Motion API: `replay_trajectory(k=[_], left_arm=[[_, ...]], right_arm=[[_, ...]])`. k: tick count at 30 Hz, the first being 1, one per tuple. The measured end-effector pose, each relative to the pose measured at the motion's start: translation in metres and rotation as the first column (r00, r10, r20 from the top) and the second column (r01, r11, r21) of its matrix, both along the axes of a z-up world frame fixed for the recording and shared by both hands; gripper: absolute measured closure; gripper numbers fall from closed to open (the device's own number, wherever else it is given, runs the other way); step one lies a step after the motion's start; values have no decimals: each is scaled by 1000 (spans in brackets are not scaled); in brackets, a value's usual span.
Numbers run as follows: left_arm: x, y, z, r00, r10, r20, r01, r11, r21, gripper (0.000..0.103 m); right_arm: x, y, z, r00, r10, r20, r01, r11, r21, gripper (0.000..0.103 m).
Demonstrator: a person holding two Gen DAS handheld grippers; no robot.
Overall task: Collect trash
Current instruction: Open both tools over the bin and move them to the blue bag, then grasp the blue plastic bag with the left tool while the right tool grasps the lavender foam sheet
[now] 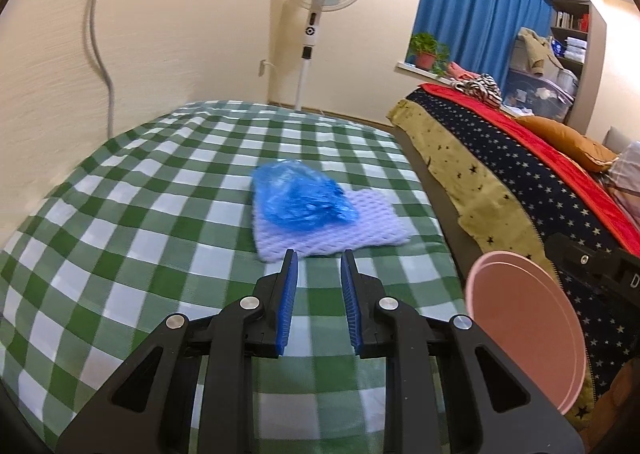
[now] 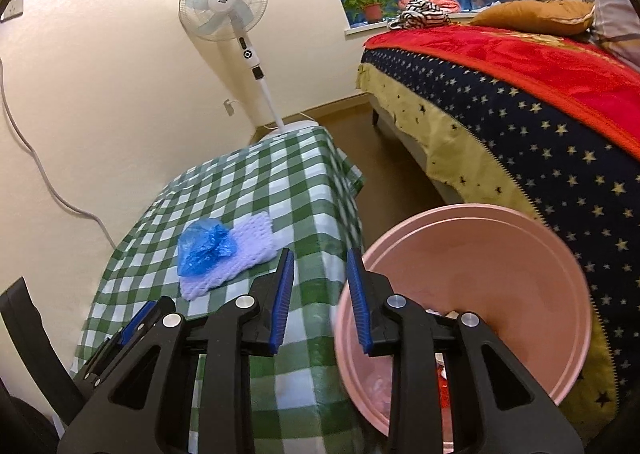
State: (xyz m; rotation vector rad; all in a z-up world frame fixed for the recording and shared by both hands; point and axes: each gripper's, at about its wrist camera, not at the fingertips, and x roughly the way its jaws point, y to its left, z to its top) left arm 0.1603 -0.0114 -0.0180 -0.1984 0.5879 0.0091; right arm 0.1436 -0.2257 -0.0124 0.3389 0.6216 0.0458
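A crumpled blue plastic bag (image 1: 300, 194) lies on a white foam net (image 1: 360, 230) on the green-checked tablecloth (image 1: 160, 214). My left gripper (image 1: 319, 258) hovers just short of the net's near edge, open, with only cloth showing between its blue pads. In the right wrist view the bag (image 2: 204, 250) and the net (image 2: 248, 250) lie ahead to the left. My right gripper (image 2: 318, 258) is open over the table's right edge, with nothing between its fingers. A pink bin (image 2: 460, 208) stands beside the table with some scraps inside, and its rim passes behind my right finger.
A bed (image 2: 520, 114) with a starred blanket and red cover runs along the right, with a strip of floor between it and the table. A standing fan (image 2: 224, 2) is in the far corner. A grey cable (image 1: 96, 34) hangs down the left wall. A dark chair back (image 2: 24, 334) sits at lower left.
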Motion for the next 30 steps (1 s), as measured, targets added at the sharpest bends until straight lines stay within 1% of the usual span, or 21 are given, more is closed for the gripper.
replay_trajectory(k=[9,12,15,18,20,22,26,30], left_arm=[[14,22,-4,999,39,-6,-39,999,-2,81],[17,27,-4,999,39,-1,-39,999,-19,81],[20,32,-3,999,45,5,-45,999,-20,81],[22,41,-2,998,65,5,-64,998,-26,81],[24,46,-1,998,70,7,-69,997,-24,81],[26,48,-1,998,64,8,-64,998,-23,81],[32,46,-3,1000,15,0,-15,999,-29,81],[40,38,-3,999,-38,-2,38,999,-27,81]], right_arm=[[33,14,-13,999,52,-16,-51,997,49,75],[45,23,-17,997,81,-16,-80,994,70,75],[56,35,-21,994,108,-18,-106,992,68,75],[67,44,-29,992,123,-36,-121,991,62,75],[76,48,-36,990,128,-58,-123,989,76,73],[85,50,-43,988,132,-81,-125,989,82,73],[103,51,-53,985,124,-122,-112,989,102,73],[115,55,-60,976,148,-157,-134,986,98,71]])
